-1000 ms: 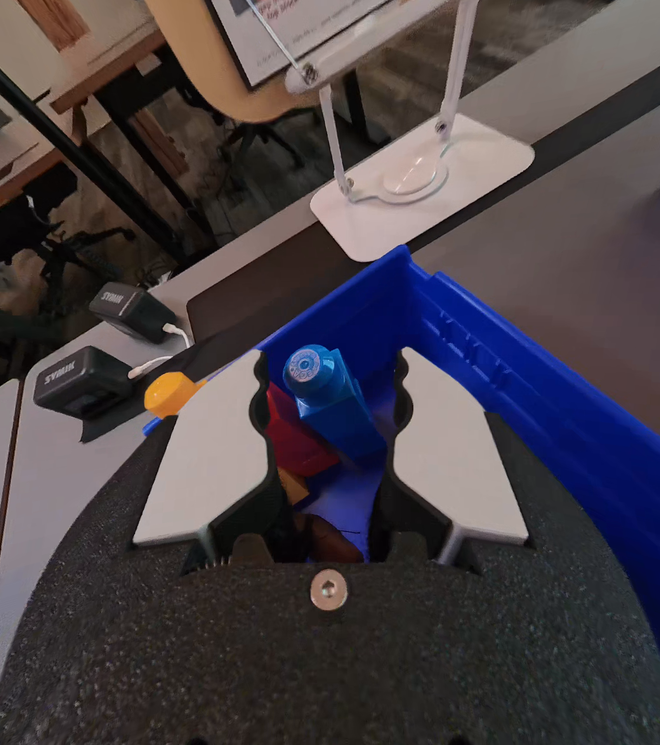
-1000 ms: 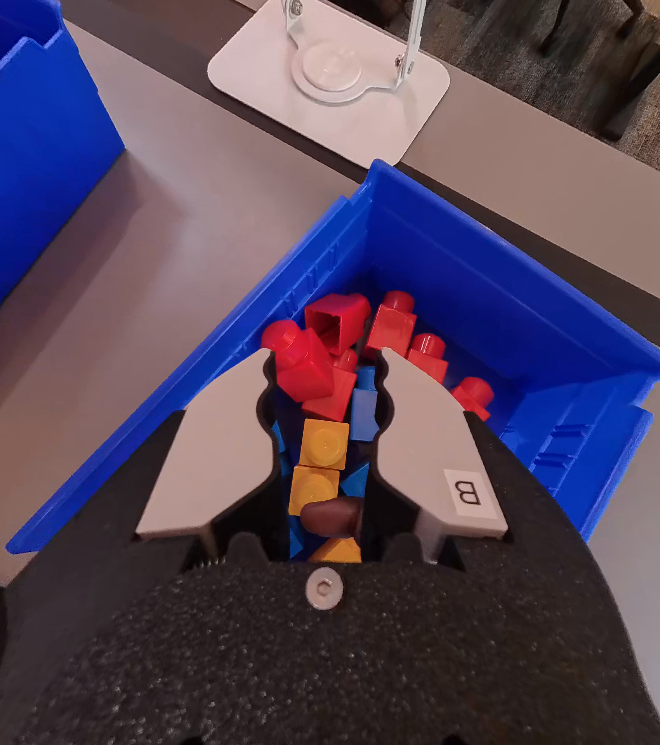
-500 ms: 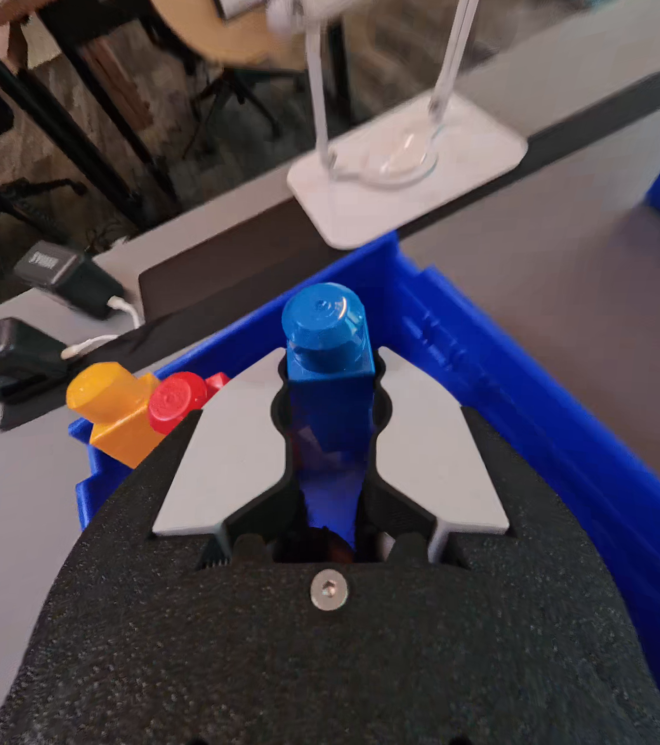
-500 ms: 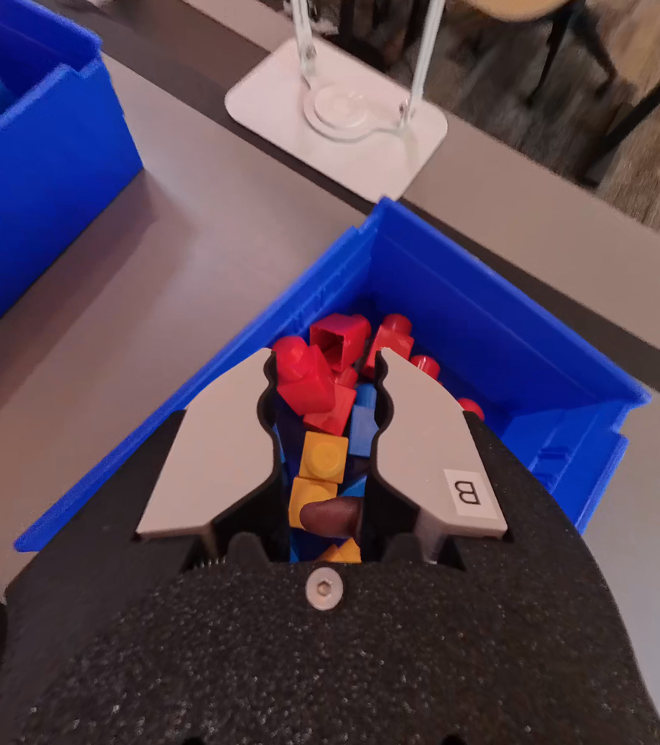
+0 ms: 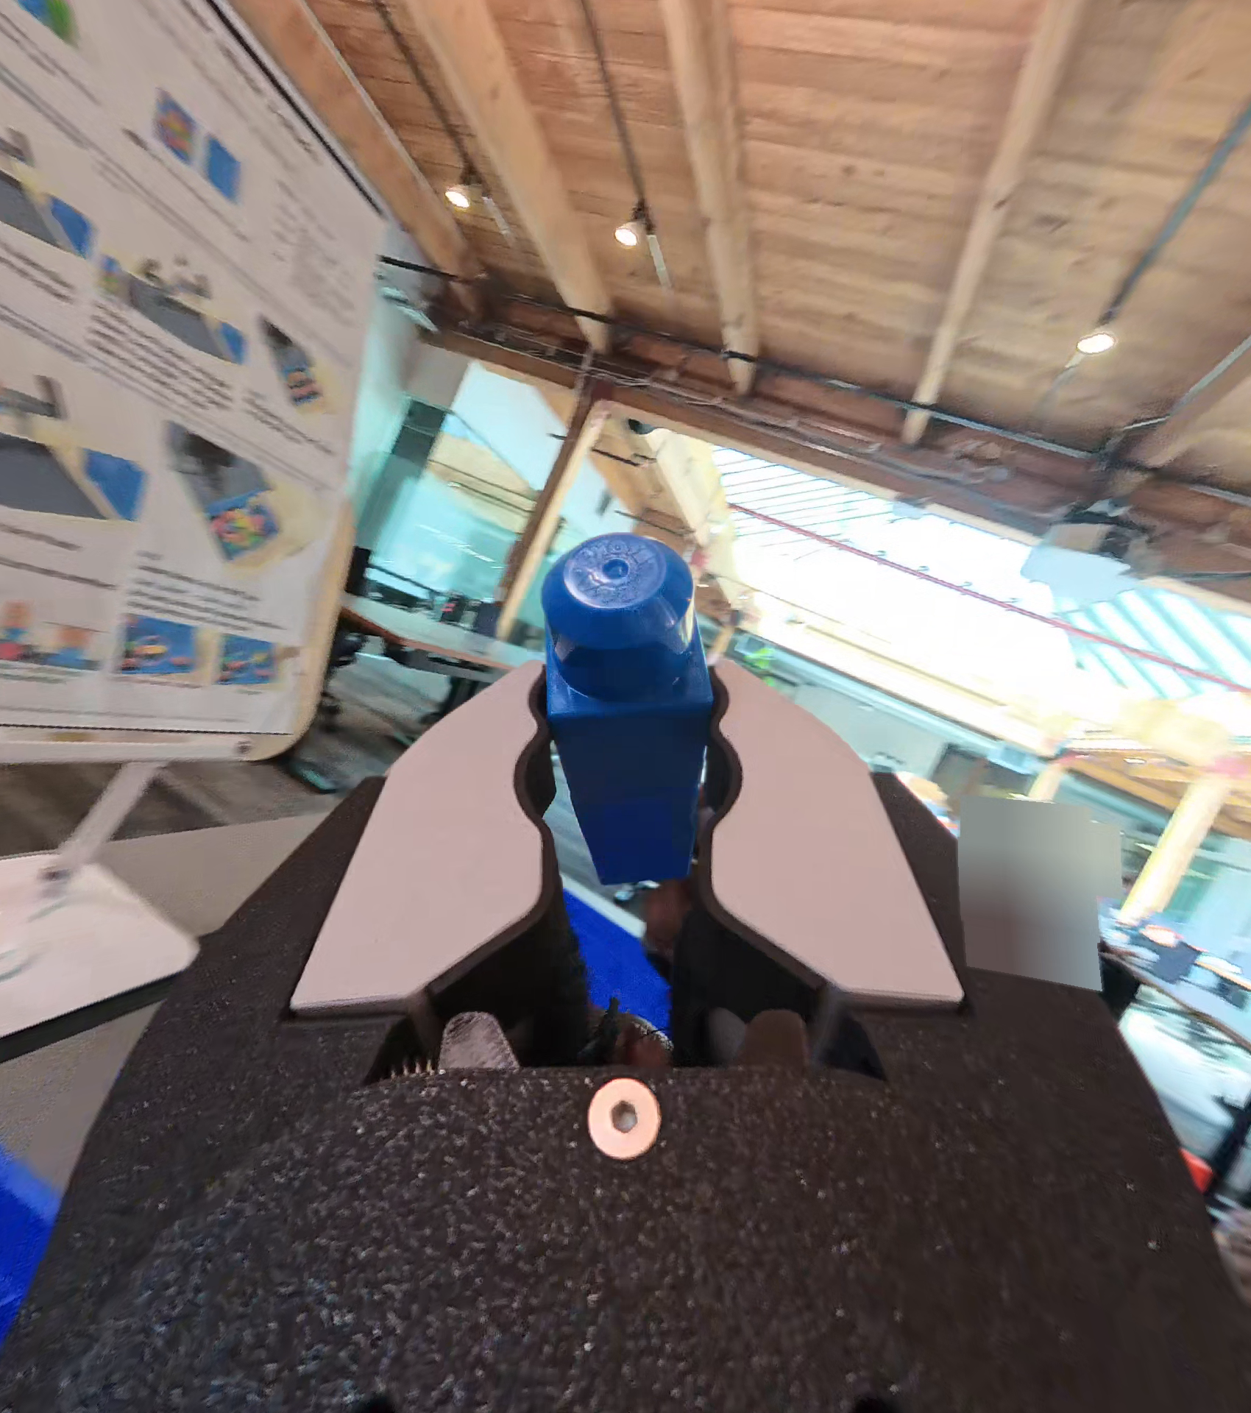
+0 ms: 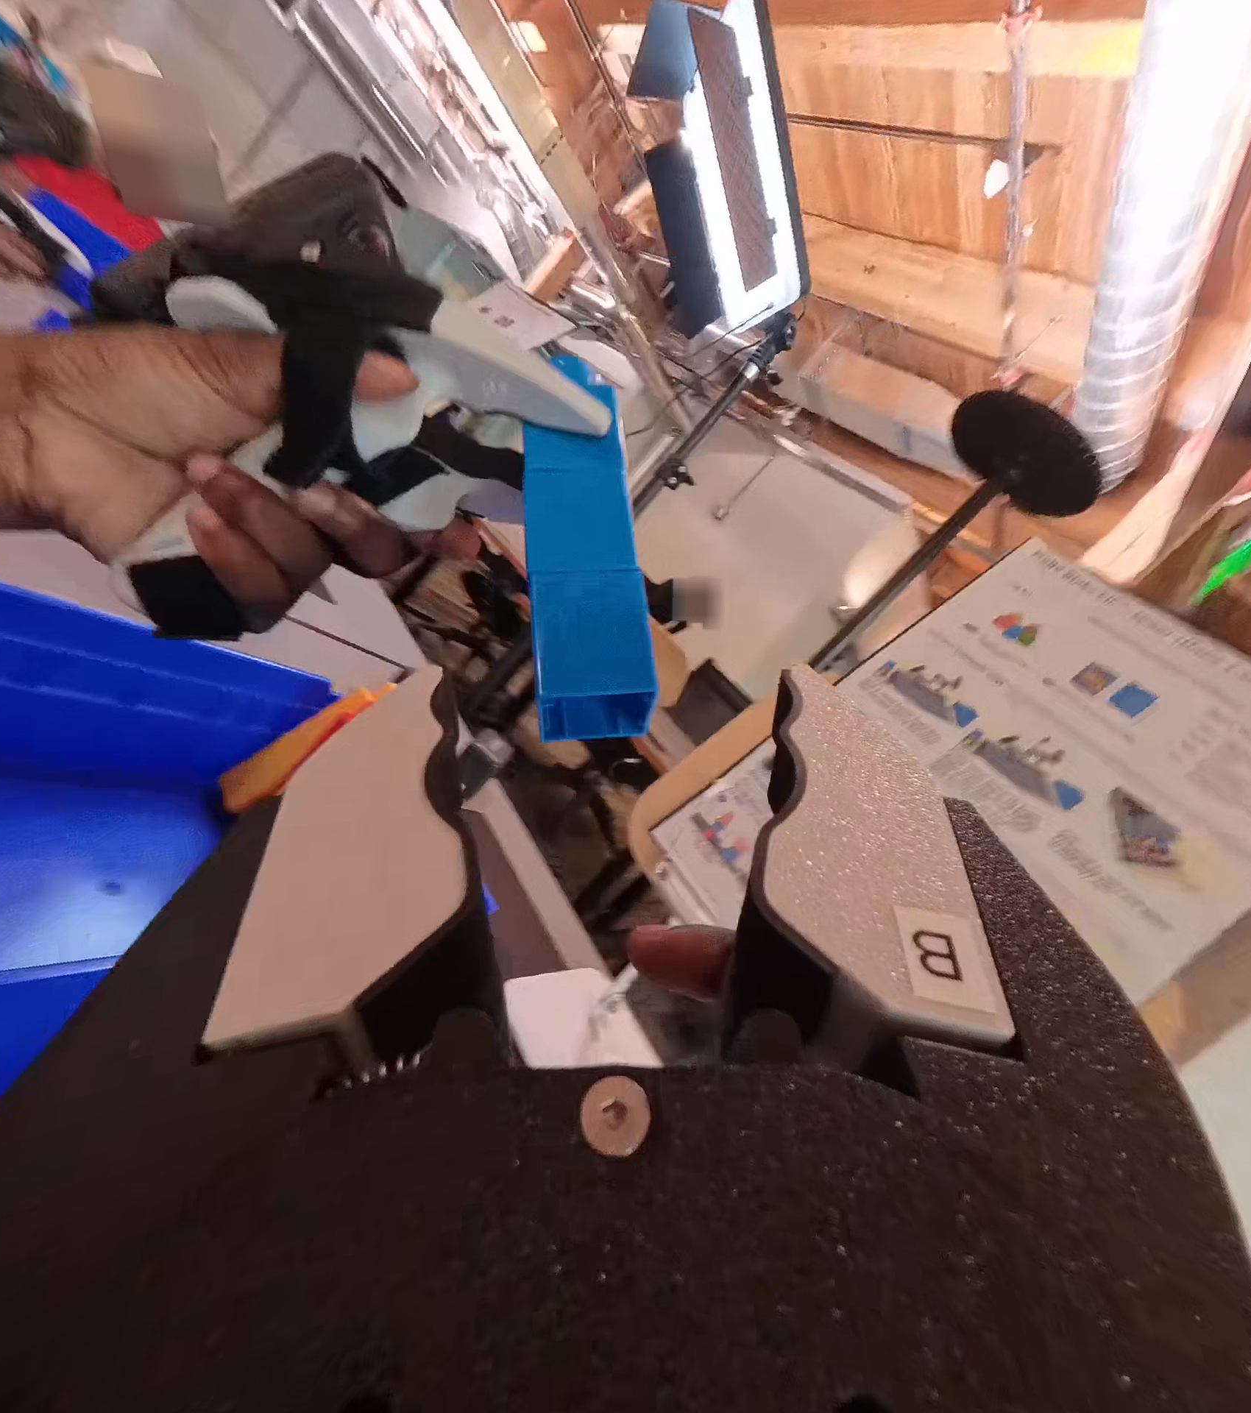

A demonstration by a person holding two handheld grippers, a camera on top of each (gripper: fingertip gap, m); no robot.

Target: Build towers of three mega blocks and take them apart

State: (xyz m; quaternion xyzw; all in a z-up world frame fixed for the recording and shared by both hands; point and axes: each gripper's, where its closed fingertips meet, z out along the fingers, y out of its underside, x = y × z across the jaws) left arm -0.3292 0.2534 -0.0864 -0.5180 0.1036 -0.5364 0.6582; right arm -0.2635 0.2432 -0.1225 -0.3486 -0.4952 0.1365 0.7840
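Note:
My left gripper (image 5: 626,707) is shut on a blue tower of stacked mega blocks (image 5: 622,749), held up in the air with its stud end pointing away from the camera. In the right wrist view the same blue tower (image 6: 584,581) hangs from the left gripper's fingers (image 6: 531,390), gripped near its top, open hollow end toward me. My right gripper (image 6: 611,711) is open and empty, jaws wide apart, just below the tower's open end and not touching it.
A blue bin (image 6: 72,803) with an orange block (image 6: 301,749) at its rim lies at the left in the right wrist view. A white sign stand base (image 5: 34,940) and its instruction poster (image 5: 110,382) stand on the table. People are in the background. Tip to tip, the grippers are about 9 cm apart.
Both grippers lifted out of the bins and tilted upward. The left gripper closed on the blue tower and raised it. The right gripper opened wider and came up under the tower.

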